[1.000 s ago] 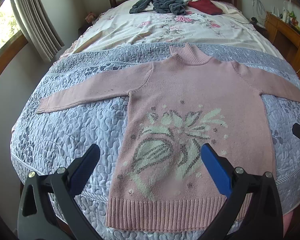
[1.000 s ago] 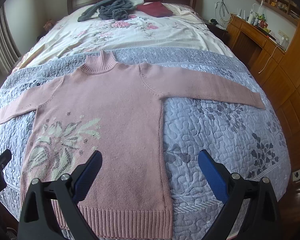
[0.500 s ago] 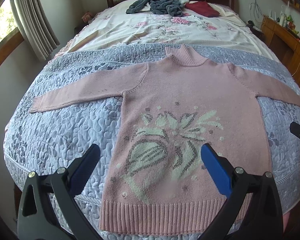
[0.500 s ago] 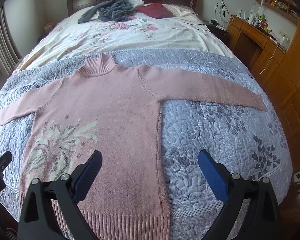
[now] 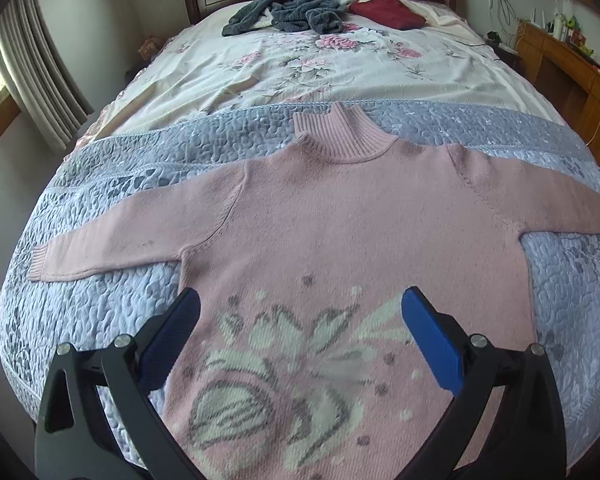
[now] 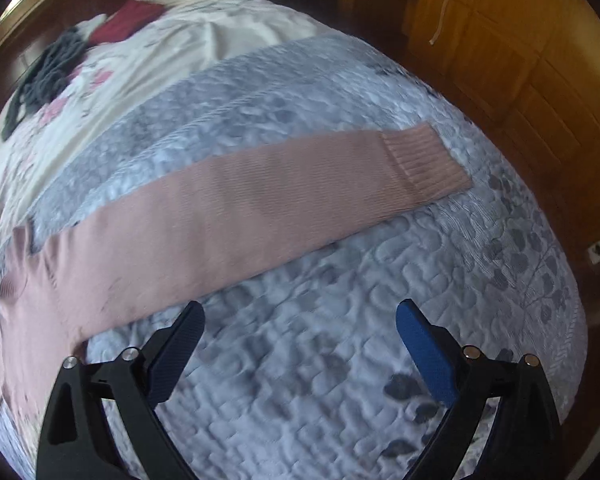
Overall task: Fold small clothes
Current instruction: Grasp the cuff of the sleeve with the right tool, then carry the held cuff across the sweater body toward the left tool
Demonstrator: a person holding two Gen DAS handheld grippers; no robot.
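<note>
I have the pink sweater [image 5: 340,232] flat, face up on the bed [image 5: 100,308]. My left claw [image 5: 300,316] and right claw [image 6: 298,322] both gape, empty. I'd pinch the right cuff [image 6: 424,164] squarely, then fold inward.

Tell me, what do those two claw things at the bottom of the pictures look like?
Both look alike. The left hand-held gripper and the right hand-held gripper each have two black angular plastic arms with triangular cut-outs and small silver screw heads. Each arm ends in a flat blue pad. No cables, markings or sleeves show.
</note>
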